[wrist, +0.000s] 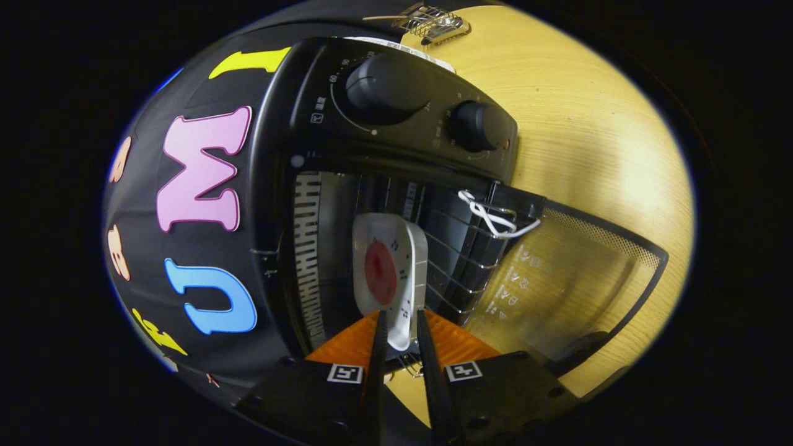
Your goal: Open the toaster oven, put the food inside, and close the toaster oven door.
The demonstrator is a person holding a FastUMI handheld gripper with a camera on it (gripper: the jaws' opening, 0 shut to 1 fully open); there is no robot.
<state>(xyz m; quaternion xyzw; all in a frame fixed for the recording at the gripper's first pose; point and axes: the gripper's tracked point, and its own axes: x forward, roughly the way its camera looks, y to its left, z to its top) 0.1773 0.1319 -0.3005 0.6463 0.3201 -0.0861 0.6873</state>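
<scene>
The food (pixel 380 272) is showing as a round, dark-red patch sitting on a white, rounded-square plate (pixel 406 248) with small dark specks along its rim, and the whole view is lying rolled on its side. The plate is reaching into the cavity of the black toaster oven (pixel 297 124), resting on the wire rack (pixel 455 254), whose thin bars are running past it at 3 o'clock. The gripper (pixel 401 322) is closing narrowly on the plate's near rim at 6 o'clock of the plate, one finger lying on each face of that rim, so the plate is appearing pinched between them; actual pressing contact is hard to confirm. At 12 o'clock from the plate, the oven's control panel is carrying a large knob (pixel 385 87) and a smaller knob (pixel 474 127). At 9 o'clock a ribbed inner wall of the cavity is standing just beside the plate, leaving little room there. The glass door (pixel 570 279) is hanging fully open at 3 to 4 o'clock, its dark frame stretching out over the pale wooden table (pixel 595 124), and a white cord (pixel 492 217) is looping over the rack's edge near the door hinge. Bare tabletop is spreading beyond the door. At 12 o'clock beyond the oven, a small wire tray (pixel 433 21) is lying on the table.
</scene>
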